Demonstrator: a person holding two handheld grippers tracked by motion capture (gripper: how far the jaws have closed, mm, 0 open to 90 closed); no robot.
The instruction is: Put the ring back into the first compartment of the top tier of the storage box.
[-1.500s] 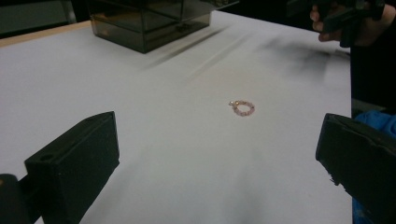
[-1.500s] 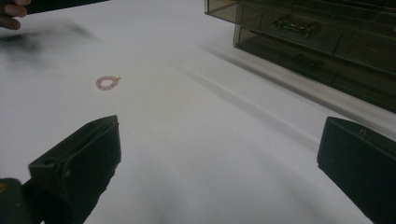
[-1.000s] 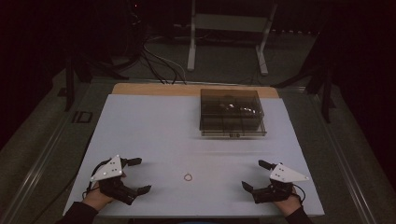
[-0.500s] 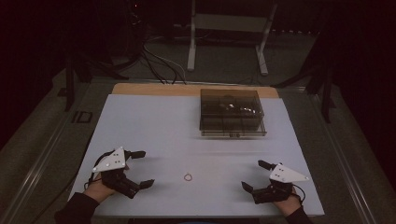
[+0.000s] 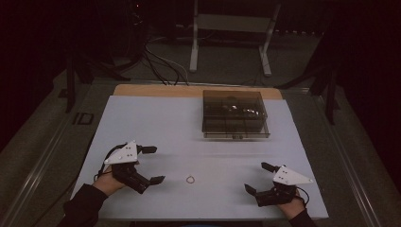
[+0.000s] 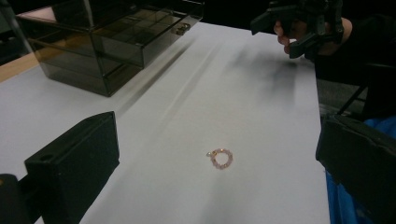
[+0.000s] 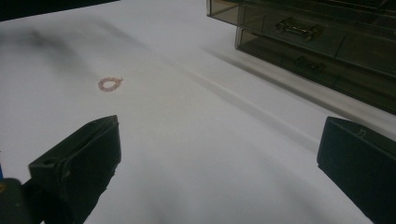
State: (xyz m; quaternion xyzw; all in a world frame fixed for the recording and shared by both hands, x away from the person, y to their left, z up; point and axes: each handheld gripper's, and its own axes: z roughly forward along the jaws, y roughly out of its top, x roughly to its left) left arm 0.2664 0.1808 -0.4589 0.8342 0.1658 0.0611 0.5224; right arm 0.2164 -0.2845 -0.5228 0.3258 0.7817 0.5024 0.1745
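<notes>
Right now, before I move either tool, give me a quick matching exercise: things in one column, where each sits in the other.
Things:
1. ring
2. drawer box
3. left tool
4. right tool

Places:
A. far side of the table, right of centre
B. near right corner, open
C. on the table between the two tools
D. near left, open, closest to the ring

Pairs: 1-C, 2-A, 3-D, 4-B

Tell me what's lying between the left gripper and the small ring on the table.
Nothing: the high view shows bare white table between the open left gripper and the ring.
</notes>
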